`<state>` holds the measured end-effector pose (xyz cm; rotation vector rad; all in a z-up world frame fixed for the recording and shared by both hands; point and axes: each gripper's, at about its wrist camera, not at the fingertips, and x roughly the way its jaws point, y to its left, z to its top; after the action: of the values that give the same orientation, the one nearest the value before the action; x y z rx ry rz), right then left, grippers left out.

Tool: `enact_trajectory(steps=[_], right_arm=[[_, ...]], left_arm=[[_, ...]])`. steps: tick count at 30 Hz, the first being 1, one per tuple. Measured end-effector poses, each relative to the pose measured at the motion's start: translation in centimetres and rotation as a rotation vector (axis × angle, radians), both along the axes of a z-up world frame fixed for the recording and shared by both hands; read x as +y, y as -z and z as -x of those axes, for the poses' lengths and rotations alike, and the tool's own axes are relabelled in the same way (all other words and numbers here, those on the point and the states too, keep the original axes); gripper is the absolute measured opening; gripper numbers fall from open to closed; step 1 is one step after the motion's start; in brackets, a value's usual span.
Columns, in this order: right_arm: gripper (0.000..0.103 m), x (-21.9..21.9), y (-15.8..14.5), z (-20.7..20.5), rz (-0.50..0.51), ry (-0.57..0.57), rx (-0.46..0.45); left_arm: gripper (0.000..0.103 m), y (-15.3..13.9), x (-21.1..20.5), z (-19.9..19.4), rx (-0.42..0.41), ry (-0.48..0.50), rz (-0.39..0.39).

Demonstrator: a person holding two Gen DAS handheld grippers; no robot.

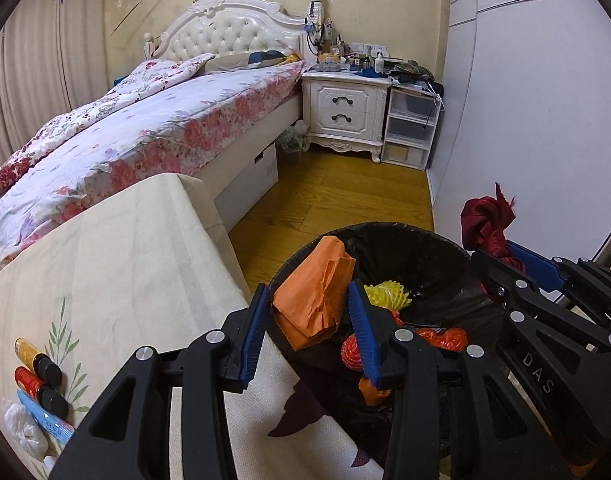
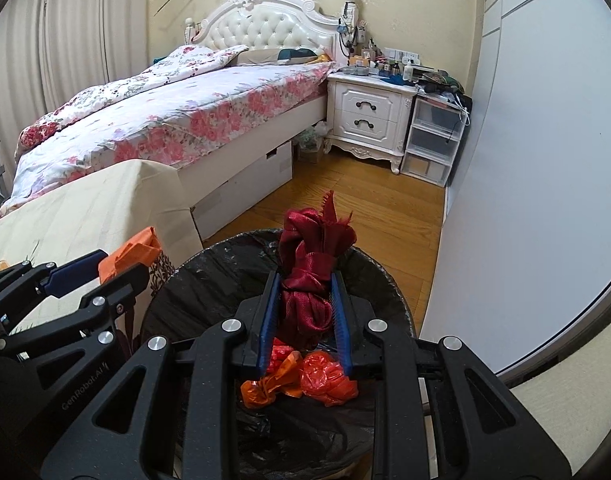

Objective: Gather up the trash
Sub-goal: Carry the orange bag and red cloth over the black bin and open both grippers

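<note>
I have both grippers over the bin [image 2: 209, 264], so the step in hand is the drop. The left gripper [image 1: 305, 320] is clenched on a crumpled orange paper bag [image 1: 313, 296], creased and stiff-looking, held above the near left part of the bin mouth. The right gripper [image 2: 305, 320] is clenched on a bundle of dark red cloth [image 2: 309, 280], woven, glossy, knotted, with a frayed end sticking up, held above the middle of the bin. The bin is round, lined with a thin black plastic bag; inside lie crinkled red-orange plastic scraps [image 2: 325, 380] and a yellow foam net [image 1: 389, 296]. In my judgement the next move calls for releasing both jaws so each piece falls inside the rim. To the left stands a cloth-covered table [image 1: 117, 264] with small bottles [image 1: 37, 364]. Further off are the wooden floor [image 1: 345, 200], a floral bed [image 1: 145, 128] and a white nightstand [image 1: 345, 112].
</note>
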<state>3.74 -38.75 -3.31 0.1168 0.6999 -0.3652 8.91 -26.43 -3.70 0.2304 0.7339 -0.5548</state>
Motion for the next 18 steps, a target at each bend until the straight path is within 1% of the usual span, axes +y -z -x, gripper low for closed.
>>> enact_trajectory(steps=[9,10,12,13,15,18], right_arm=[[0.026,-0.7,0.1,-0.3,-0.01,0.021,-0.006],[0.027,-0.6,0.1,-0.3,-0.01,0.022,-0.005],[0.037,-0.8,0.0,-0.2,-0.004,0.032,-0.009],[0.044,-0.7,0.0,-0.1,-0.001,0.038,-0.015],[0.044,-1.0,-0.2,0.2,-0.001,0.049,-0.021],[0.045,-1.4,-0.4,0.5,-0.001,0.068,-0.027]], left_arm=[[0.044,0.2,-0.7,-0.4,0.013,0.001,-0.011],[0.045,0.2,-0.7,-0.5,0.017,0.0,-0.007],[0.055,0.2,-0.6,-0.6,0.019,-0.009,0.002],[0.057,0.1,-0.6,-0.7,0.017,-0.014,0.008],[0.063,0.2,-0.6,-0.6,0.014,-0.018,0.01],[0.068,0.1,-0.7,-0.5,0.01,-0.019,0.01]])
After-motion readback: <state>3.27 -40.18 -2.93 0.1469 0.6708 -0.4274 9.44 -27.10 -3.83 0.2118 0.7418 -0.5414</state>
